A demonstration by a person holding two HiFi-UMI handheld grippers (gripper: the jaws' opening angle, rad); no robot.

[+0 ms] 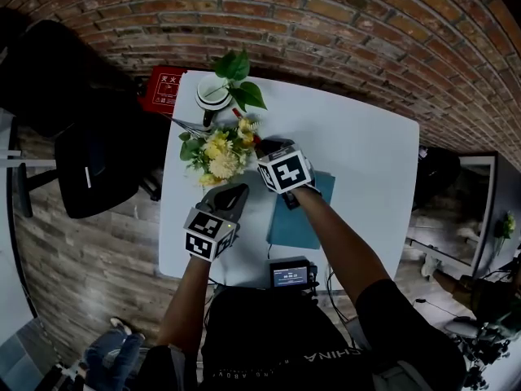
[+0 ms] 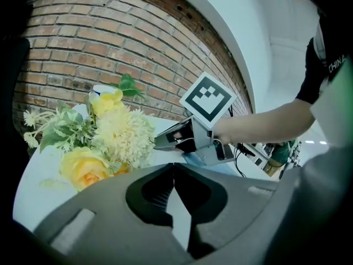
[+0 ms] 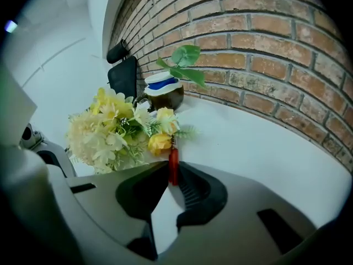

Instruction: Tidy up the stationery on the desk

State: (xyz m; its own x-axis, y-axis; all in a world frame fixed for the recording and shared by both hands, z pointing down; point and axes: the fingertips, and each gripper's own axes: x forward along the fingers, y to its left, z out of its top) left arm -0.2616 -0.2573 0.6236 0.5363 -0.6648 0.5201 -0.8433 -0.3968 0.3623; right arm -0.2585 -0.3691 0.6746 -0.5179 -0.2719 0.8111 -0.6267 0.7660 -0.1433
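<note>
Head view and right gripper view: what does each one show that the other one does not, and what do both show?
Only the head view: a teal book on the table, a small screen by the table's near edge, and a red box on the floor. Only the right gripper view: how the tongs of the right gripper close on a red pen. Both: the yellow flowers, the potted plant and the brick wall.

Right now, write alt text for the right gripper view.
The jaws of the right gripper pinch a slim red pen at their tips. Beyond it, on the white table, lie yellow flowers and a potted plant, against a brick wall.
</note>
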